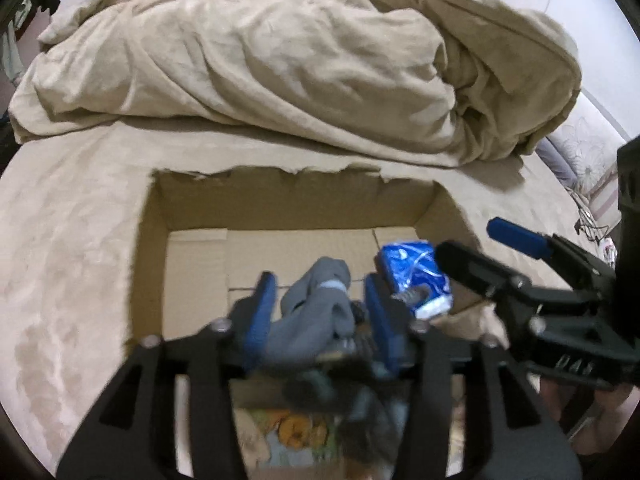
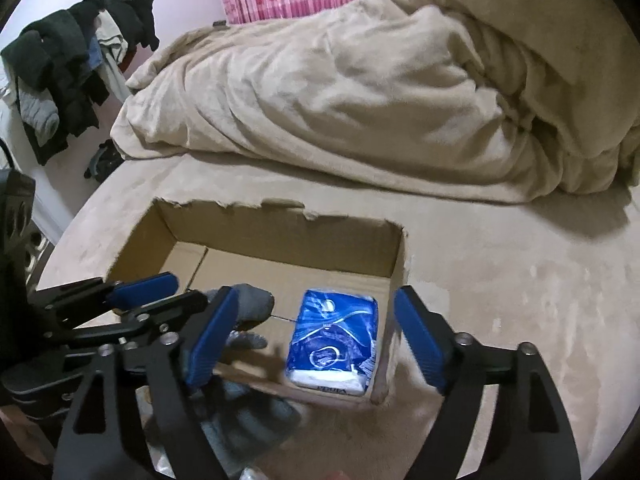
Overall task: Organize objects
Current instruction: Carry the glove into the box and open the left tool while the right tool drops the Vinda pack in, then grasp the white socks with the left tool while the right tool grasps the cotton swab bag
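Dropping a sock and a tissue pack into the box — let go cleanly, then lift straight out.

Left wrist view: the left gripper (image 1: 320, 312) stands part spread around the grey rolled fabric sock (image 1: 320, 308), its pads apparently off the cloth, over the open brown cardboard box (image 1: 192, 216) on the beige bed cover (image 1: 72, 216); widen further so nothing snags. Right wrist view: the right gripper (image 2: 316, 332) is spread wide and empty — the blue-and-white plastic tissue pack (image 2: 334, 344) lies in the box's right near corner, clear of both pads. Rise without clipping the wall.
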A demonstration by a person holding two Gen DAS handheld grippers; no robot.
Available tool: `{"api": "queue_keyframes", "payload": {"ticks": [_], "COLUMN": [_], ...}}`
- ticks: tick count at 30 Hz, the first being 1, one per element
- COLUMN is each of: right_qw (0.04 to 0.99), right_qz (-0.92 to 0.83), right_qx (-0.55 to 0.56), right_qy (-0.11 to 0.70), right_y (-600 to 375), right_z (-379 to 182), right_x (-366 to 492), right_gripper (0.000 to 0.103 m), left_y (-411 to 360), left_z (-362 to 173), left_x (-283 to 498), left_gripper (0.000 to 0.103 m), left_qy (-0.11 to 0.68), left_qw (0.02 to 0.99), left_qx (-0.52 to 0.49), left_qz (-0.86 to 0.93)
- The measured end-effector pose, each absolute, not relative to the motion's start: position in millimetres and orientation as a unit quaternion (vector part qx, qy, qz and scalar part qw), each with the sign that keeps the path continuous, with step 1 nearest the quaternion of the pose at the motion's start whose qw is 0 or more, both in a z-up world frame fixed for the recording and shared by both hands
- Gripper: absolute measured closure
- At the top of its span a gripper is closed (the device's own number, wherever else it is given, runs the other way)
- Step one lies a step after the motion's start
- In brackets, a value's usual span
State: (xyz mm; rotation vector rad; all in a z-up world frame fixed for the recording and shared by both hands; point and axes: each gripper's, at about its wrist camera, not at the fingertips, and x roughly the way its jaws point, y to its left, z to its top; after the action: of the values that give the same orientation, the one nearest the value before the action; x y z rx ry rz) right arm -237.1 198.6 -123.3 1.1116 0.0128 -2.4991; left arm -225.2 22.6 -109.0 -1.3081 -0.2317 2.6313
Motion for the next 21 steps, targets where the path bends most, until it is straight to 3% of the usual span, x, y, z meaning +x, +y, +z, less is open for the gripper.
{"api": "queue_keyframes", "payload": {"ticks": [1,3,21], "right_qw": [0.201,0.198,0.194], "right_qz": [-0.896,-0.899,-0.908], "right_qx": [0.395,0.391,0.370], "right_qy": [0.002,0.001,0.010], "right_y": [200.4,203.3,221.2], "right_z": [-118.5,-108.8,-37.1], "right_x": [-233.3,-224.0,-110.4], "right_gripper": [0.017,0.017,0.017], "left_y": [19.0,13.2,-20.8], "left_z": [-104.1,-95.8,-18.1], "left_x": [-218.9,-206.9,-61.1], "left_gripper": [0.039,0.036,0.029], "left_qy": [-0.082,-0.088,-0.092], "left_qw": [0.096,0.093,0.080], "left_qx": [-0.438,-0.432,-0.384], "left_qz": [0.890,0.893,0.915]}}
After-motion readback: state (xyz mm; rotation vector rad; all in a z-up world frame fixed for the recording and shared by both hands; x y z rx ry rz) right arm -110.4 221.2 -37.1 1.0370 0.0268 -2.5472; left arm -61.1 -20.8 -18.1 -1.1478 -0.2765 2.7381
